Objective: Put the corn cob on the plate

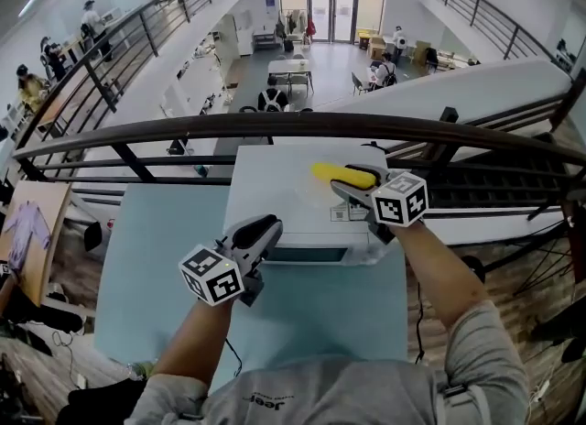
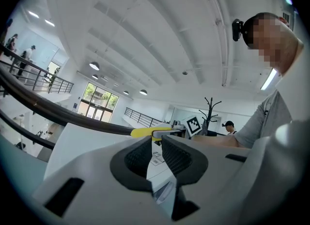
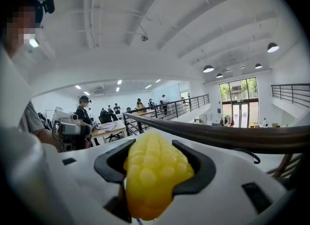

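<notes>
The right gripper (image 1: 355,187) holds the corn cob (image 1: 341,174). Its fingers pinch the cob's near end, and the right gripper view shows the yellow kernels filling the gap between them. The cob's long axis runs out from the fingers toward the person's left, roughly level. It hangs in the air over the far part of a white box (image 1: 275,196) that stands on the pale blue table (image 1: 156,267).

Just below the cob's free end, the box top shows a faint pale round shape (image 1: 314,198). This may be the plate, though the head view is too washed out to be sure. If it is, the plate lies directly beneath and slightly left of the cob. The coming move would then be a short lowering with the cob kept level, followed by release.

The left gripper (image 1: 261,229) hovers at the near edge of the box, nearer the person and well apart from the cob. Its fingers are drawn almost together with nothing between them. It seems to play no part in the placing.

A dark railing (image 1: 275,124) crosses just beyond the box, with an open hall far below. Nothing appears to block the way down to the box top. The main risk is probably the cob rolling once released.
</notes>
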Tool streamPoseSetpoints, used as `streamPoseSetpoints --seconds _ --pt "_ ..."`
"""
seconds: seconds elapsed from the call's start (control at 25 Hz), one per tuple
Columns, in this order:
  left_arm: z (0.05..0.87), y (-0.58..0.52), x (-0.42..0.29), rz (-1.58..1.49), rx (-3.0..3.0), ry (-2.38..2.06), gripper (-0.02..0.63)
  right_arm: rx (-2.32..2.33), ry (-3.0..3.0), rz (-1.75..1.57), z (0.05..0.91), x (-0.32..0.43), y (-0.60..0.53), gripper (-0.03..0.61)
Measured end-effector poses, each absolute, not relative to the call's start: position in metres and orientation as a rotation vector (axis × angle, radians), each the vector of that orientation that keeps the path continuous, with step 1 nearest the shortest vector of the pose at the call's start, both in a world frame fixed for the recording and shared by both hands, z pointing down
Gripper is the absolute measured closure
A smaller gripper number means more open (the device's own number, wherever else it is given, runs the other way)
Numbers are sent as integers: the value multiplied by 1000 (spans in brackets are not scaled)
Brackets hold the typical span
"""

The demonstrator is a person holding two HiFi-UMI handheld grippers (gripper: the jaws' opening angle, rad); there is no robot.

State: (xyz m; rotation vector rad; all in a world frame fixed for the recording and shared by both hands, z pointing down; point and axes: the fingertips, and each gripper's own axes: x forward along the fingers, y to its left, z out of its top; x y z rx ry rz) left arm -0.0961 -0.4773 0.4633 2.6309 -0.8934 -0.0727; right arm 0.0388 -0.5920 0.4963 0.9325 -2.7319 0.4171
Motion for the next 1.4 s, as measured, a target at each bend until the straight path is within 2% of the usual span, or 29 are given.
streamPoseSetpoints --seconds 1.4 --pt "478 -489 -90 -82 2612 -857 537 855 -2615 331 534 10 -638 334"
